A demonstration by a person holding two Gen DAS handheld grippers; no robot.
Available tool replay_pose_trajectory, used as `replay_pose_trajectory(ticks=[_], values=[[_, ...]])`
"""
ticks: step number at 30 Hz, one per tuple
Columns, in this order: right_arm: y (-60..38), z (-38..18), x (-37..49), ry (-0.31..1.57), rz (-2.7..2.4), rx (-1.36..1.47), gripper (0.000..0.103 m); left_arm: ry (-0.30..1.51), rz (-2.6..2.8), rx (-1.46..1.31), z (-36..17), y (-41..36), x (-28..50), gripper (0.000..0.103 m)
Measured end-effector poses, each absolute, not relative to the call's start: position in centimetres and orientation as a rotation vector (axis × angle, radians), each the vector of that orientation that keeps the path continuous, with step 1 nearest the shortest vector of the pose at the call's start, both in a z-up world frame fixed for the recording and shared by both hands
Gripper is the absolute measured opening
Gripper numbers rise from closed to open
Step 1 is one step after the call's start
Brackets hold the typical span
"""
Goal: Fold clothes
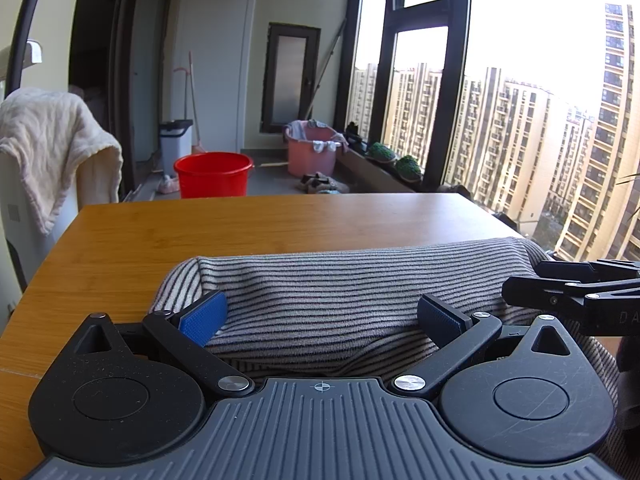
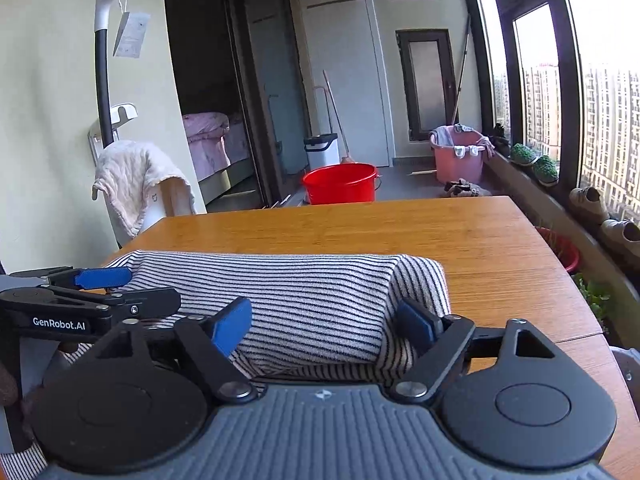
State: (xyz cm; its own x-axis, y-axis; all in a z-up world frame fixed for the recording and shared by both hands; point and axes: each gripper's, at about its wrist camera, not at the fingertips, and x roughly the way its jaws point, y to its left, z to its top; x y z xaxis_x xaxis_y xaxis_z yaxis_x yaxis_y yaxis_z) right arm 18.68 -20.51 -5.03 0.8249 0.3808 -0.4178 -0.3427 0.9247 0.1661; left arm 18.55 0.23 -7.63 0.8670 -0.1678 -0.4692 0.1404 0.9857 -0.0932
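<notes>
A striped grey-and-black garment (image 1: 344,300) lies folded in a thick bundle on the wooden table (image 1: 240,224); it also shows in the right wrist view (image 2: 312,300). My left gripper (image 1: 322,314) is open, its blue pads spread wide over the left part of the bundle. My right gripper (image 2: 324,322) is open too, pads spread over the right end of the bundle. The right gripper shows at the right edge of the left wrist view (image 1: 568,292), and the left gripper at the left of the right wrist view (image 2: 92,296). Neither holds cloth.
The wooden table (image 2: 360,224) stretches ahead. Beyond it stand a red bucket (image 1: 214,174), a pink tub with laundry (image 1: 312,152) and a white bin (image 1: 176,144). A cream towel (image 1: 52,148) hangs over a chair at left. Windows run along the right.
</notes>
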Motion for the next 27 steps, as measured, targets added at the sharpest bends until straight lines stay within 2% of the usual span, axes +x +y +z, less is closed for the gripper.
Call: replay_pose_trajectory(ticks=[2, 6, 10, 12, 14, 15, 18, 20, 23, 27], values=[[-21.9, -4.2, 17.9, 0.415, 0.349, 0.133, 0.057, 0.497, -0.161, -0.056, -7.7, 0.2, 18.6, 0.103], [-25.9, -2.6, 17.7, 0.37, 0.21, 0.229, 0.057, 0.495, -0.159, -0.056, -7.7, 0.2, 18.5, 0.103], [-28.7, -2.6, 19.2, 0.453, 0.267, 0.374, 0.058, 0.492, -0.162, -0.065, -7.7, 0.3, 18.6, 0.103], [-28.1, -3.3, 20.2, 0.527, 0.311, 0.383, 0.064, 0.488, -0.166, -0.077, -7.7, 0.5, 18.6, 0.103], [-26.2, -4.3, 20.9, 0.588, 0.35, 0.326, 0.064, 0.483, -0.171, -0.089, -7.7, 0.7, 18.6, 0.103], [-25.0, -4.8, 21.2, 0.615, 0.369, 0.287, 0.047, 0.481, -0.173, -0.096, -7.7, 0.8, 18.6, 0.103], [-22.8, -3.6, 21.4, 0.581, 0.372, 0.187, 0.023, 0.478, -0.161, -0.104, -7.6, 1.1, 18.5, 0.103], [-22.3, -2.6, 21.8, 0.555, 0.366, 0.148, 0.018, 0.476, -0.162, -0.112, -7.6, 1.2, 18.4, 0.103], [-21.9, -1.4, 22.8, 0.538, 0.355, 0.094, 0.018, 0.472, -0.172, -0.12, -7.7, 1.3, 18.3, 0.103], [-21.5, -4.5, 24.0, 0.593, 0.329, 0.002, 0.019, 0.47, -0.185, -0.123, -7.6, 1.5, 18.2, 0.103]])
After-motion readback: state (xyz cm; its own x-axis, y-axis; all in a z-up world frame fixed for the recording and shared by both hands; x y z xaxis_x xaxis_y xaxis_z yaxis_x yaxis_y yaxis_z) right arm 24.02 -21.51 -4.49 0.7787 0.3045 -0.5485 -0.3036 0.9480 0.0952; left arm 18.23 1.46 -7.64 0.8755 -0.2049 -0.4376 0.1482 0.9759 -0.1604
